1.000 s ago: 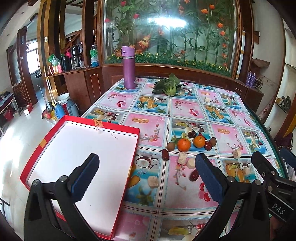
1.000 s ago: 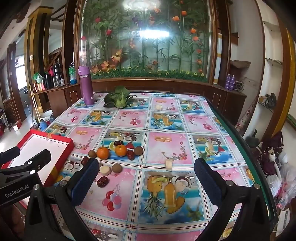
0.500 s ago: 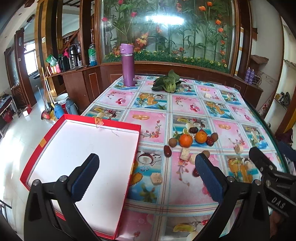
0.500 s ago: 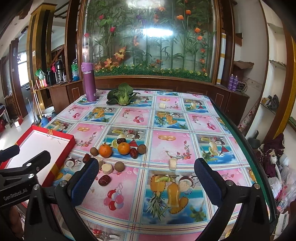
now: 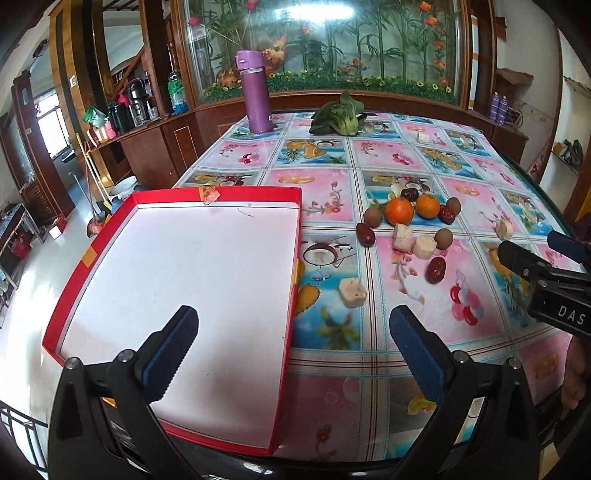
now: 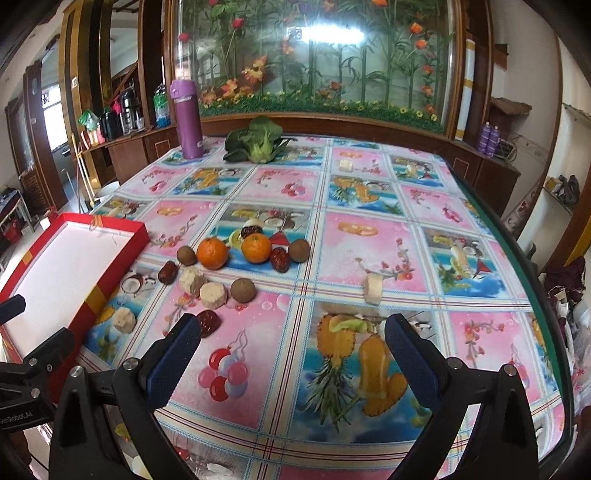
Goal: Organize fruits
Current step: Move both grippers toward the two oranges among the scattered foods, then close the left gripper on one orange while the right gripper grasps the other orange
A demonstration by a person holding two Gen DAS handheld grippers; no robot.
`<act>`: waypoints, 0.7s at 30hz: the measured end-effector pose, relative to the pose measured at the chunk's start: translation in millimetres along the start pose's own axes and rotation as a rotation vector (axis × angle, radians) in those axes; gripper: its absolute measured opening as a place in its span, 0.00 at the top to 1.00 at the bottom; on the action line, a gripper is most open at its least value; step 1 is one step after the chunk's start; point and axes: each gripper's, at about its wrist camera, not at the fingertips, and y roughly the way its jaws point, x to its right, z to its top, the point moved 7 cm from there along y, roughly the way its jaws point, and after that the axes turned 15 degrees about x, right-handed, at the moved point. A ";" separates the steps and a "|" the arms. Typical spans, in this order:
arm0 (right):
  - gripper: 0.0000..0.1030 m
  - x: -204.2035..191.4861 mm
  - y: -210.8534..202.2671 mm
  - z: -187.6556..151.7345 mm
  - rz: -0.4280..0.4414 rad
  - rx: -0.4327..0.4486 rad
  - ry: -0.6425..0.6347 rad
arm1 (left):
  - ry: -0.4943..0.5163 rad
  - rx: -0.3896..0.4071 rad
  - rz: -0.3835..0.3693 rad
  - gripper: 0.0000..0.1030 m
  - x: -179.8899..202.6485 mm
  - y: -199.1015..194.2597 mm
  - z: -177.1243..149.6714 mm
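Fruits lie loose on the tablecloth right of the red tray: 2 oranges, red dates and pale chunks just beside it. Left gripper and right gripper both gape wide, holding nothing

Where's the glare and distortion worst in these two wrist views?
Right wrist view: blown-out glare on the glass flower panel, sheen on the glossy fruit-print tablecloth. Left wrist view: milder panel glare; fisheye bends the red-rimmed white tray. Both sharp, black corners.
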 end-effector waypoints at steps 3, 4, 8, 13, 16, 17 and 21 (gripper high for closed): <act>0.04 -0.2 2.7 -2.9 0.008 -0.007 -0.001 | 0.002 0.006 -0.005 0.00 0.4 0.8 -0.2; 0.04 0.0 3.2 -3.1 0.009 -0.008 0.000 | 0.004 0.007 -0.006 0.00 1.2 1.0 1.1; 0.04 1.6 6.1 -2.7 0.017 -0.010 0.005 | 0.007 0.010 -0.016 0.00 4.4 3.1 7.1; 0.11 0.9 19.5 13.5 0.077 0.016 0.009 | 0.041 0.022 -0.055 0.00 18.2 20.3 27.8; 0.20 -1.0 37.1 30.8 0.156 0.030 0.000 | 0.070 0.030 -0.089 0.02 29.3 42.8 46.7; 0.26 -1.7 46.3 35.4 0.184 0.021 -0.009 | 0.081 0.038 -0.110 0.09 33.2 49.3 52.3; 0.47 -6.4 81.5 40.5 0.285 -0.042 -0.011 | 0.141 -0.010 -0.219 0.33 52.7 78.2 58.3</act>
